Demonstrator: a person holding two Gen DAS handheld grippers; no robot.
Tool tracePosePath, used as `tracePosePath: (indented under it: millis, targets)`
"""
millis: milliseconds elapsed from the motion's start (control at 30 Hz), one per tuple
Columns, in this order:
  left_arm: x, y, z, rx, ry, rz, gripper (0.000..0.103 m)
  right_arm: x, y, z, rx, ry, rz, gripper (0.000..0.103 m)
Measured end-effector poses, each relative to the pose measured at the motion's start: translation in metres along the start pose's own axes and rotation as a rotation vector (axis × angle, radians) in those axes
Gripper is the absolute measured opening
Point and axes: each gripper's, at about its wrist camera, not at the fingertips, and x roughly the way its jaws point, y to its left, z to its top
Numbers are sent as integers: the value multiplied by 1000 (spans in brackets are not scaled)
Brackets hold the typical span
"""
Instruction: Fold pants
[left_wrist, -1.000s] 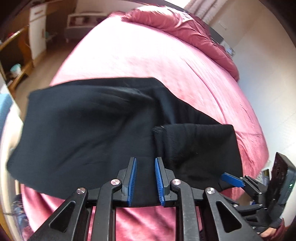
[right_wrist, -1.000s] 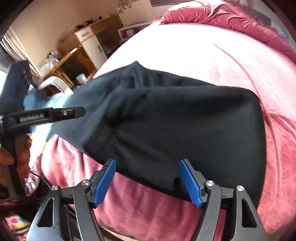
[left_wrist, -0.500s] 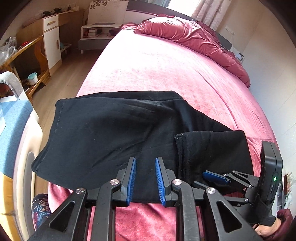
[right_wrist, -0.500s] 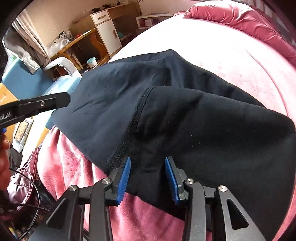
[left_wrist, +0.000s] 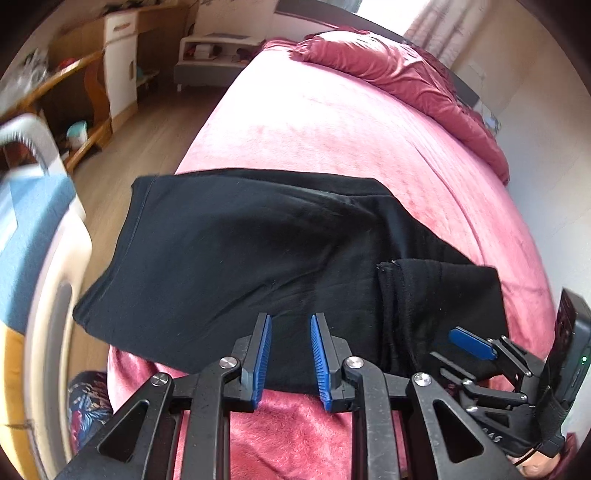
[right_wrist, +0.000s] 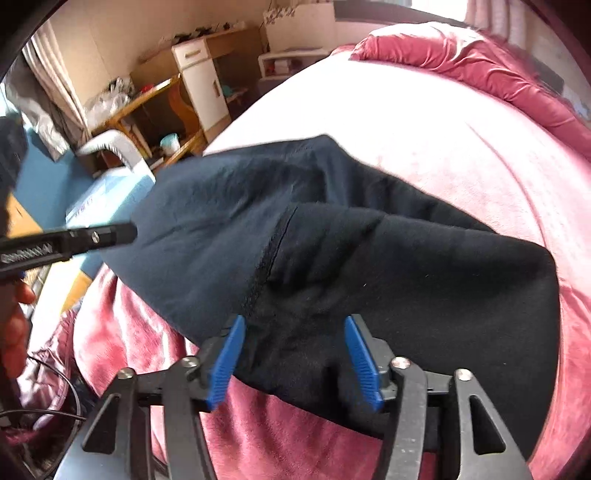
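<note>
Two tongs hang over the near edge of one pink bed (left_wrist: 332, 122). On the left side, the left gripper (left_wrist: 290, 360) has its blue pads a little way apart. Nothing sits between them, so it is let go and grasps nothing. Its tips sit just over the near edge of the pants (left_wrist: 258, 251). On the right side, the right gripper (right_wrist: 293, 363) has its blue pads standing wider, and they are opening. Black cloth lies under the gap between them, but the pads do not press on it, so it is let go too.

One pair of black pants lies flat across the foot of the bed. One end is folded back over the rest, and that folded flap (right_wrist: 406, 280) sits on the right side of the pants, with a stitched seam (right_wrist: 266, 266) running down its left edge. The left end of the pants hangs a little past the left edge of the bed.

Past the pants, the bed has lots of bare pink room. One bunched-up red blanket (left_wrist: 399, 81) lies at the far end of the bed. Left of the bed is wood floor (left_wrist: 147, 133), one blue chair (left_wrist: 29, 229) and one wood desk (right_wrist: 147, 96).
</note>
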Motion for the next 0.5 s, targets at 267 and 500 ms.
tracePosePath:
  millis: [267,500]
  targets:
    - [-24,126,0,-456,-51,-173,29,-21,-21,-7,104,-38,32,66]
    - [-16,219,-38,-849,-57,-229,38,-20,-35,-13,187,-24,29,67]
